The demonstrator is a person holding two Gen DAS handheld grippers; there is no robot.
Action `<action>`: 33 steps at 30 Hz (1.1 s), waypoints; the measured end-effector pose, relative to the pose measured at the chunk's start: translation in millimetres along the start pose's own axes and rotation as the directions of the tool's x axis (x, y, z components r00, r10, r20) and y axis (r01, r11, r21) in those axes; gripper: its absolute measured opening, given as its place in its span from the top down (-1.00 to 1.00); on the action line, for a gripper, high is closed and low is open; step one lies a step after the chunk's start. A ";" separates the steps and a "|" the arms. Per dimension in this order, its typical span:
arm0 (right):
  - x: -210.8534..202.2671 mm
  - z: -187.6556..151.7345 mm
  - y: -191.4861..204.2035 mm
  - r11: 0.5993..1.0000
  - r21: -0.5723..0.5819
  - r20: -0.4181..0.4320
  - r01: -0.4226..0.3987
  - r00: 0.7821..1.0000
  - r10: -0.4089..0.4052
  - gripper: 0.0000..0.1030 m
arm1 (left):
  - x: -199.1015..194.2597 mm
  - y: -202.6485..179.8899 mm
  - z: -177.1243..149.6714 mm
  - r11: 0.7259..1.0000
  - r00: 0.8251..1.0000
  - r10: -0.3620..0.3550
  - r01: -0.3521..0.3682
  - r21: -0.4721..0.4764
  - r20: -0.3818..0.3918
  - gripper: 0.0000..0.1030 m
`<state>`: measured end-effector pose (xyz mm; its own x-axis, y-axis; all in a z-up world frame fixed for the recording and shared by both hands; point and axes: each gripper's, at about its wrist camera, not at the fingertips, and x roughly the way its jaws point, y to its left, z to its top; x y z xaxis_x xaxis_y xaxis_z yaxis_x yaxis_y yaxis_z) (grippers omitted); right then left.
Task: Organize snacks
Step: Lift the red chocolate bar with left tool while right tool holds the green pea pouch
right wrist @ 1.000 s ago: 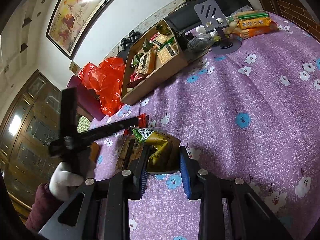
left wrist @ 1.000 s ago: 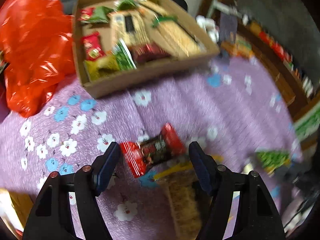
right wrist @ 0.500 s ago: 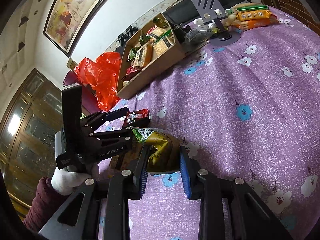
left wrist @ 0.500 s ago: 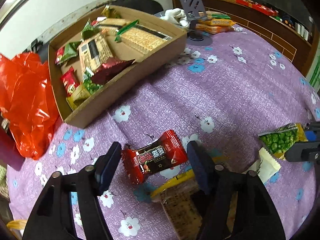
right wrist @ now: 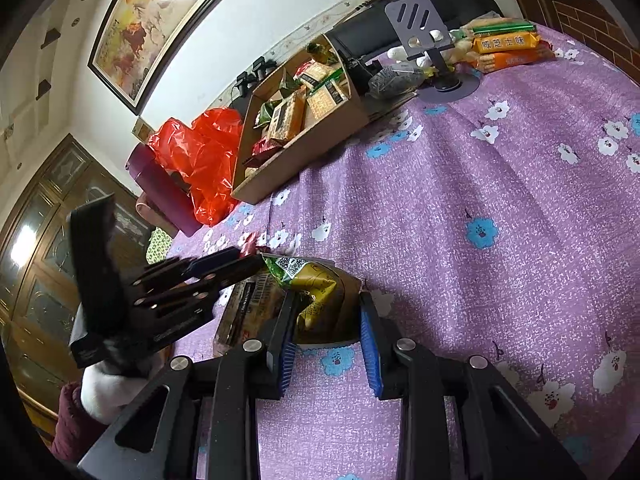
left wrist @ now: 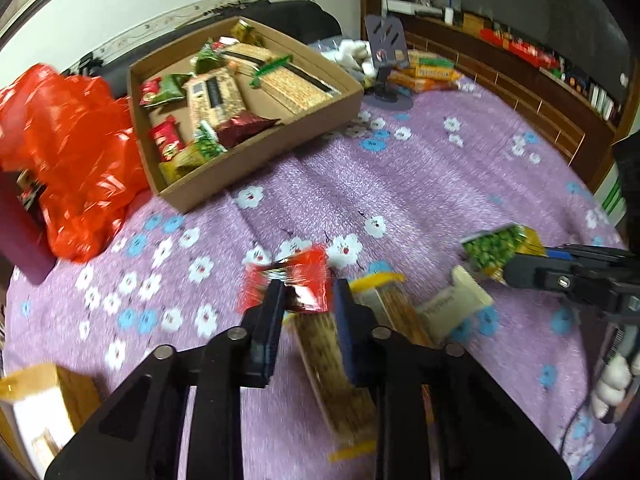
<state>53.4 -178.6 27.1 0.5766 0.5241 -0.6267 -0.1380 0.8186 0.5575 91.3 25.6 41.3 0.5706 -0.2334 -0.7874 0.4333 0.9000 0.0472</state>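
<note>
My left gripper [left wrist: 307,300] is shut on a red snack packet [left wrist: 296,280] over the purple flowered tablecloth [left wrist: 420,184]. It also shows in the right wrist view [right wrist: 224,264]. My right gripper [right wrist: 326,312] is shut on a yellow-green pea snack bag [right wrist: 316,284]; that bag shows at the right of the left wrist view [left wrist: 500,244]. A cardboard box [left wrist: 256,160] with several snacks stands at the back left, also seen in the right wrist view [right wrist: 308,152]. Long biscuit packs [left wrist: 336,360] and a pale wrapper [left wrist: 452,304] lie under and beside my left gripper.
A red plastic bag [left wrist: 68,148] lies left of the box, beside a purple box [left wrist: 20,232]. A grey phone stand [right wrist: 428,40] and orange biscuit packs [right wrist: 504,44] sit at the far side. A yellow box [left wrist: 40,412] is at the near left. Wooden cabinets stand around.
My left gripper has closed on the red packet, which it straddled open before. The right gripper keeps its hold on the pea bag and has hardly moved.
</note>
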 end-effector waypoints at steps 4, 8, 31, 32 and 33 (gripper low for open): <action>-3.0 -1.3 2.6 1.000 -0.011 0.019 0.016 1.000 -0.015 0.43 | -15.8 5.0 -8.4 1.000 1.000 -0.002 0.002 -0.024 0.012 0.60; -3.4 -2.0 3.1 1.000 -0.010 0.022 0.013 1.000 -0.013 0.43 | -12.6 13.9 -9.0 0.997 1.000 0.025 -0.026 -0.072 -0.014 0.59; 2.0 -2.0 -0.3 1.000 -0.001 0.005 0.005 1.000 -0.005 0.43 | 34.2 28.5 0.9 0.974 0.994 0.075 -0.089 -0.209 -0.073 0.74; 1.6 -2.1 0.2 1.000 -0.005 0.008 0.010 1.000 -0.010 0.43 | 29.7 29.0 -1.4 0.973 0.995 0.075 -0.087 -0.212 -0.063 0.75; 1.2 -2.3 0.9 1.000 -0.008 0.011 0.014 1.000 -0.014 0.43 | 23.5 29.5 -2.4 0.973 0.996 0.073 -0.082 -0.217 -0.051 0.75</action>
<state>52.1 -176.7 25.6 0.5872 0.5098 -0.6287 -0.1365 0.8280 0.5439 115.8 47.5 22.7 0.5642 -0.1482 -0.8122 0.2234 0.9745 -0.0226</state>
